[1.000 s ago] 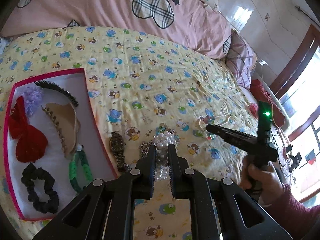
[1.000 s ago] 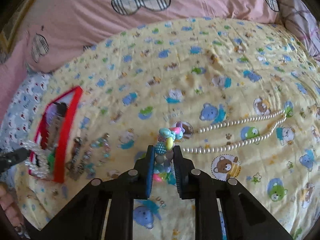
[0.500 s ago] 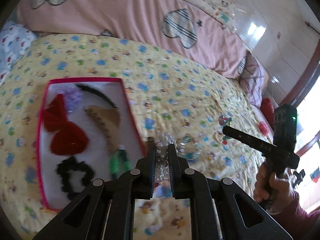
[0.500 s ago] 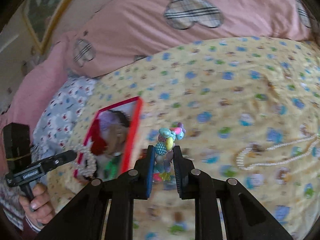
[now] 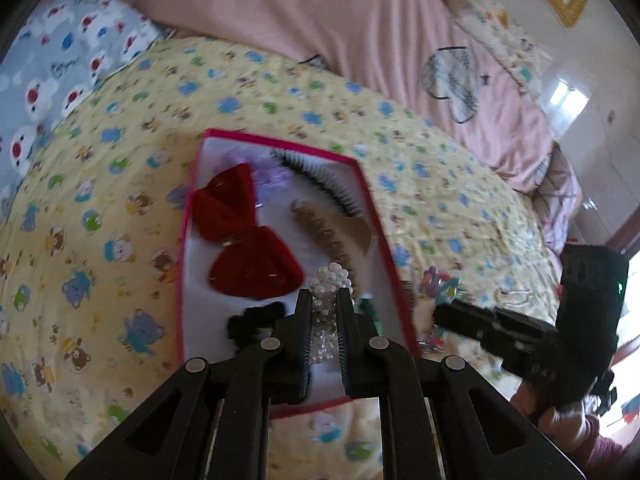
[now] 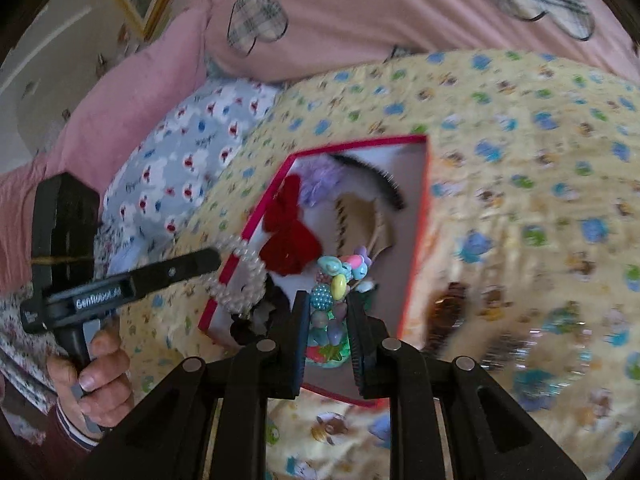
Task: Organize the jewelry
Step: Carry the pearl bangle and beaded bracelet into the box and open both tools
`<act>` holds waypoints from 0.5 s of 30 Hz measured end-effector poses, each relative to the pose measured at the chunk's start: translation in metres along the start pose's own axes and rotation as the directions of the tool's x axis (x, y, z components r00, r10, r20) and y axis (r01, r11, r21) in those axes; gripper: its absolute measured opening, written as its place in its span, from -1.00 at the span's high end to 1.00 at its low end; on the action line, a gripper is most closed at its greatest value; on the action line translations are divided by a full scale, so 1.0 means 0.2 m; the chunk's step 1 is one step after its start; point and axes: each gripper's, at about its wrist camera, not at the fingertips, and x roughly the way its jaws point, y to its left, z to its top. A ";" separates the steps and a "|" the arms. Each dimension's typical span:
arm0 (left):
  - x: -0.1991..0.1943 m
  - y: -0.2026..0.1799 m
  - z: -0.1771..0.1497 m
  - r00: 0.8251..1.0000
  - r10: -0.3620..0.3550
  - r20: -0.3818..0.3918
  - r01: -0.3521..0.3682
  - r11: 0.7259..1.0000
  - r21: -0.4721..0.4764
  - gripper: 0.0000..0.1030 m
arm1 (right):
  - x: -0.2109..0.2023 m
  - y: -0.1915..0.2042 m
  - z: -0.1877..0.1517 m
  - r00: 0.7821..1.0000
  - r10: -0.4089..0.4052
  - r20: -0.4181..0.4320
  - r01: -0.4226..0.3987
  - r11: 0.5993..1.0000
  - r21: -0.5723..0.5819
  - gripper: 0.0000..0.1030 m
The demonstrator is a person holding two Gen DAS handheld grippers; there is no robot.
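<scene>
My left gripper (image 5: 323, 300) is shut on a white pearl bracelet (image 5: 329, 280) and holds it over the near end of the red-rimmed box (image 5: 182, 248). The bracelet also shows in the right wrist view (image 6: 240, 276), at the box's left rim (image 6: 256, 216). My right gripper (image 6: 327, 300) is shut on a colourful bead bracelet (image 6: 338, 280) above the box's near part. The right gripper also shows in the left wrist view (image 5: 440, 314), right of the box. The box holds a red bow (image 5: 244, 244), a tan comb clip (image 5: 332, 232), a black headband (image 5: 320, 180) and a black scrunchie (image 5: 252, 320).
The box lies on a yellow cartoon-print bedspread (image 5: 100, 208) with a pink quilt (image 5: 360, 20) behind. A brown watch (image 6: 444, 312) and blurred bracelets (image 6: 552, 344) lie on the bedspread right of the box. A pearl necklace (image 5: 516, 296) lies far right.
Both grippers have swung left with their bracelets and now hang over the box. The pearl necklace and the watch have slid to the right of view.
</scene>
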 end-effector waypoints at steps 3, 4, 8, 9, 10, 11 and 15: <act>0.07 0.04 0.01 0.999 0.042 -0.017 -0.042 0.999 -0.017 0.80 | 0.09 0.01 -0.01 0.999 -0.003 -0.038 0.002 1.000 -0.008 0.65; 0.09 0.04 0.02 0.998 0.055 -0.021 -0.056 0.998 -0.019 0.80 | 0.13 0.01 -0.02 0.999 -0.006 -0.052 0.005 1.000 -0.010 0.65; 0.18 0.04 0.04 0.992 0.123 -0.036 -0.124 0.992 -0.015 0.80 | 0.21 0.02 -0.04 0.996 -0.021 -0.089 0.019 0.999 -0.029 0.65; 0.20 0.05 0.04 0.990 0.132 -0.042 -0.133 0.991 -0.017 0.80 | 0.23 0.01 -0.04 0.995 -0.027 -0.098 0.024 0.999 -0.031 0.65; 0.22 0.05 0.04 0.988 0.144 -0.049 -0.145 0.989 -0.018 0.80 | 0.25 0.00 -0.04 0.994 -0.028 -0.110 0.025 0.999 -0.026 0.65; 0.24 0.05 0.04 0.986 0.155 -0.056 -0.156 0.988 -0.020 0.80 | 0.27 -0.01 -0.05 0.993 -0.029 -0.118 0.027 0.999 -0.020 0.65; 0.31 0.06 0.05 0.980 0.182 -0.086 -0.185 0.982 -0.025 0.79 | 0.31 -0.03 -0.05 0.991 -0.021 -0.134 0.020 1.000 -0.009 0.64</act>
